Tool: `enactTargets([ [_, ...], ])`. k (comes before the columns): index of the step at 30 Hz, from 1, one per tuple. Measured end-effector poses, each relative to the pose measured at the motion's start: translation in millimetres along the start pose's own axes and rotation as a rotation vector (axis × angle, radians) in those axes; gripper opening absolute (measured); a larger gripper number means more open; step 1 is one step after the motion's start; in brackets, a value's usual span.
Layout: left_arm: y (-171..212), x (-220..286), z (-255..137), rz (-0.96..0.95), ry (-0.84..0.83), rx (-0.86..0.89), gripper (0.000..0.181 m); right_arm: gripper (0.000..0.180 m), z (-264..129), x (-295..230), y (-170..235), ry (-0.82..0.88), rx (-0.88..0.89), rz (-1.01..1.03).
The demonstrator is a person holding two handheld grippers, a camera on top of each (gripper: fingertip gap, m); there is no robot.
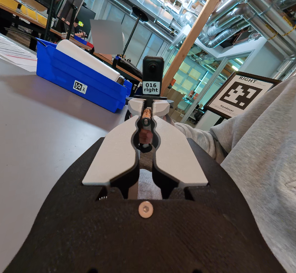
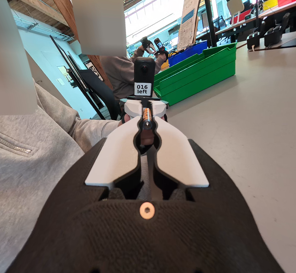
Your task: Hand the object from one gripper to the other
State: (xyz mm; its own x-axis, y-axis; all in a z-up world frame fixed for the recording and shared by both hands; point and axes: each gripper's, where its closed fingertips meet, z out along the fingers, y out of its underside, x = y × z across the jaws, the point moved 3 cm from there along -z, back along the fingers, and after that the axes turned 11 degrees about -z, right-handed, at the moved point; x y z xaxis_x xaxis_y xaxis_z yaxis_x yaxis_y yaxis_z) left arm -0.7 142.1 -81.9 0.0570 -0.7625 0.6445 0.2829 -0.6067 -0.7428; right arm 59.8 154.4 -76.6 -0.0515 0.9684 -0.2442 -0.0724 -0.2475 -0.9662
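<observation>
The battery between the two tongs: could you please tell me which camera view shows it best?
The right wrist view: there the battery shows its orange side and metal end, brightly lit. The left wrist view gives mostly its end cap, with a shorter, dimmer side.

A blue bin [image 1: 76,79] stands on the grey table [image 1: 40,129] at far left in the left wrist view, holding a white roll [image 1: 86,60] and bearing a square marker sticker on its near wall; sheets of paper [image 1: 14,52] lie on the table just left of it. A framed marker board [image 1: 240,95] stands at far right, with a wooden post [image 1: 197,29] and silver ducts [image 1: 240,16] beyond. In the right wrist view, a green bin [image 2: 200,76] lies on the table [image 2: 240,129] at far right, with another blue bin [image 2: 185,55] directly behind it.
</observation>
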Motion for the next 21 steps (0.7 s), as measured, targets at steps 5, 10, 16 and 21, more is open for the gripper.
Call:
enactTargets([
  [5, -4.6, -1.8, -3.2, 0.009, -0.020, 0.036, 0.015, 0.011, -3.9, 1.7, -4.7, 0.006, 0.033, 0.040],
  [10, -8.3, -1.5, -7.1, -0.033, 0.007, 0.065, 0.018, 0.011, -10.1, 4.6, -11.2, 0.015, 0.087, 0.061],
  [16, -14.1, -6.4, -10.7, -0.031, -0.061, 0.148, 0.025, 0.011, -13.6, 12.7, -12.6, 0.134, 0.088, -0.025],
  [21, -24.1, -13.3, -23.6, 0.489, -0.511, 0.134, 0.034, 0.010, -19.2, 29.4, -12.7, 0.196, 0.291, 0.306],
])
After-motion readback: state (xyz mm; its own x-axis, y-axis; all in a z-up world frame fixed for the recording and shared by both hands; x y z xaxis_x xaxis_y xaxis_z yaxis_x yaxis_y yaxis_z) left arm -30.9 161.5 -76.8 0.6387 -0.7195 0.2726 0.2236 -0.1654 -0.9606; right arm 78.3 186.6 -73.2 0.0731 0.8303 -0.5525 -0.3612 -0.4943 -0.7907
